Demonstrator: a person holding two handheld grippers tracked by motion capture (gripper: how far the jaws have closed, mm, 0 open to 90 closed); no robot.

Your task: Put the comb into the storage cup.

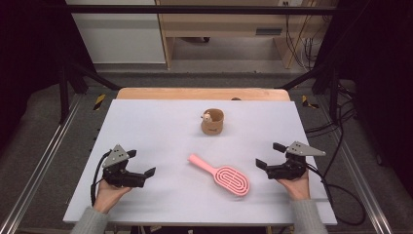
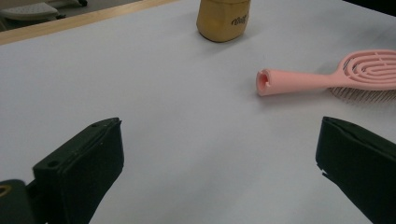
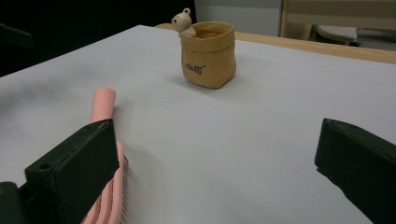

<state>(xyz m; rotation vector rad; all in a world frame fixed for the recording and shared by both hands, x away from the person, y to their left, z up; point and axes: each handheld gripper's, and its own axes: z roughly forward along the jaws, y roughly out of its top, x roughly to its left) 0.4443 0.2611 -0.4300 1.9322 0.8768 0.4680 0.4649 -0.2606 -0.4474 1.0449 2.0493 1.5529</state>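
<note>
Both grippers' fingers released | left gripper [image 1: 144,166] | right gripper [image 1: 269,155] | right gripper view: bear [image 3: 183,22] on pot [image 3: 208,55] | hairbrush [image 1: 221,176] between

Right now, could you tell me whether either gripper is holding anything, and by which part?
Nothing is held. The left gripper and right gripper are both open, apart from the pink hairbrush lying between them.

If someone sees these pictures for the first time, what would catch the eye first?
Most likely the pink hairbrush, lying flat near the front of the white table, its handle pointing toward the left gripper. Behind it, near the middle, stands a small tan pot with a little bear figure on its rim. The right gripper waits beside the brush head, jaws open.
</note>
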